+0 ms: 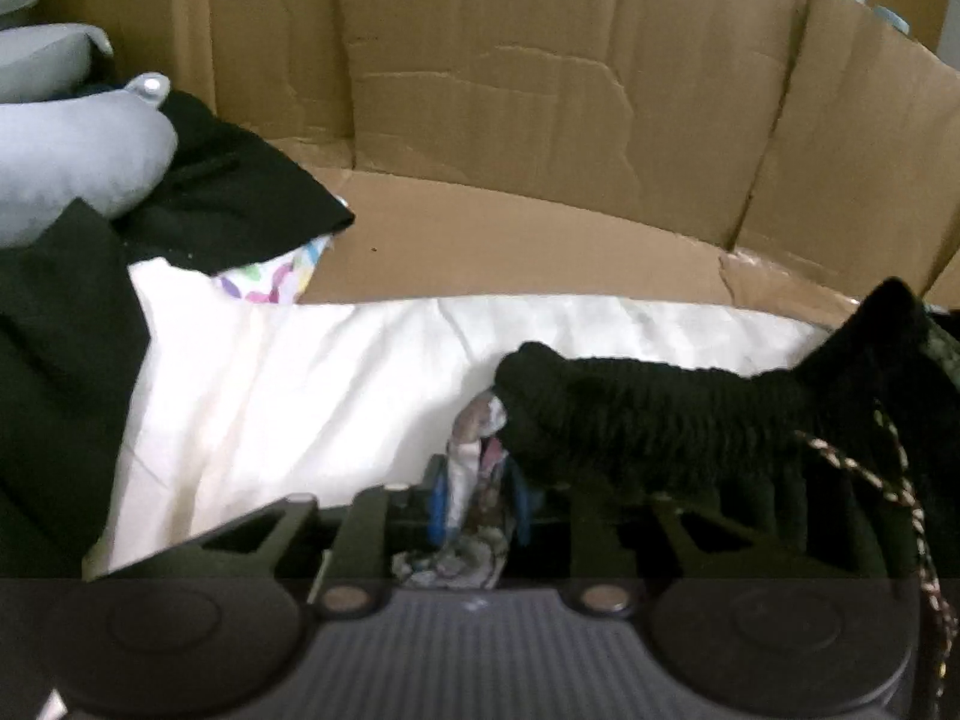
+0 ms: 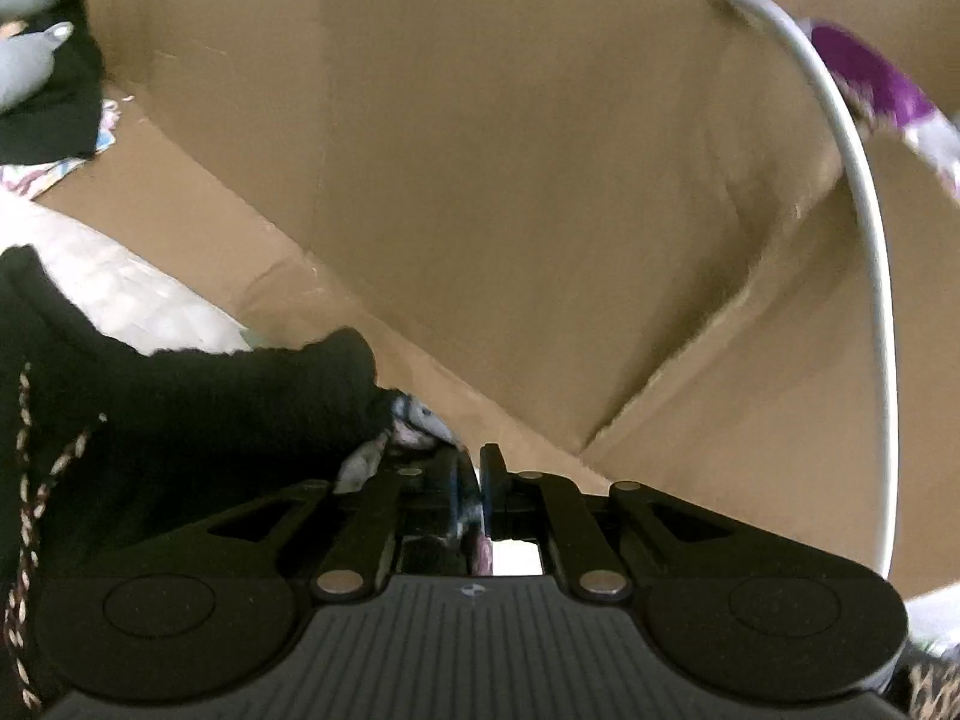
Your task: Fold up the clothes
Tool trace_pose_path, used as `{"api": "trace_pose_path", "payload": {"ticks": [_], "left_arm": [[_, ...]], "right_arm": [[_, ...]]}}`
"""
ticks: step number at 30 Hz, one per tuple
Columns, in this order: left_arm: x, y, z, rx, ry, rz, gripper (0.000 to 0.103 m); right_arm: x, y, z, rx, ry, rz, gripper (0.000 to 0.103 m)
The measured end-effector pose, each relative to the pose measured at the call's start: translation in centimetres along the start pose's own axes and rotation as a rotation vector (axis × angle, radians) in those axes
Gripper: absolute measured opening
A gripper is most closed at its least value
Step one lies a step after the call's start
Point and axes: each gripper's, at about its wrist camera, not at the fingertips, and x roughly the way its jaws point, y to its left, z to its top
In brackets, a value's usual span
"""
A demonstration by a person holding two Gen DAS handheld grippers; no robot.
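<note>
A black knit garment (image 1: 660, 420) with a braided drawstring (image 1: 900, 498) hangs stretched between my two grippers over a white cloth (image 1: 300, 390). My left gripper (image 1: 477, 498) is shut on its pale patterned inner edge (image 1: 474, 450). In the right wrist view the same black garment (image 2: 210, 408) lies to the left, and my right gripper (image 2: 471, 492) is shut on its patterned edge (image 2: 414, 420).
A large cardboard box (image 1: 540, 90) walls the back and right (image 2: 510, 180). A pile of dark clothes (image 1: 228, 192), a grey-blue garment (image 1: 66, 150) and a colourful print piece (image 1: 270, 282) lie at the left. A white hoop (image 2: 864, 240) curves at the right.
</note>
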Motion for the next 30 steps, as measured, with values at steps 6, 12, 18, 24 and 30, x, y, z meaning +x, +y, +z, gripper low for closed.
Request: {"api": "trace_pose_path", "payload": {"ticks": [6,12,18,24,30], "left_arm": [[-2.3,-0.4,-0.2,0.037,-0.039,0.017,0.028],[-6.6,-1.4,-0.7,-0.006,-0.056,-0.038,0.028],[-12.1,-3.6,-2.2,-0.019,-0.048,-0.088,0.028],[-16.7,-5.3,-4.1,-0.018,-0.018,-0.094,0.028],[-21.1,-6.7,-5.7,-0.015,0.007,-0.102,0.028]], "right_arm": [[-2.4,-2.1,-1.6,0.087,-0.009,0.014,0.034],[-6.8,-3.2,-5.2,0.155,0.007,0.06,0.034],[-13.1,-4.2,-10.3,0.258,0.019,0.097,0.034],[-20.5,-5.8,-12.9,0.305,-0.012,0.113,0.034],[-26.9,-6.3,-13.9,0.313,-0.044,0.12,0.034]]}}
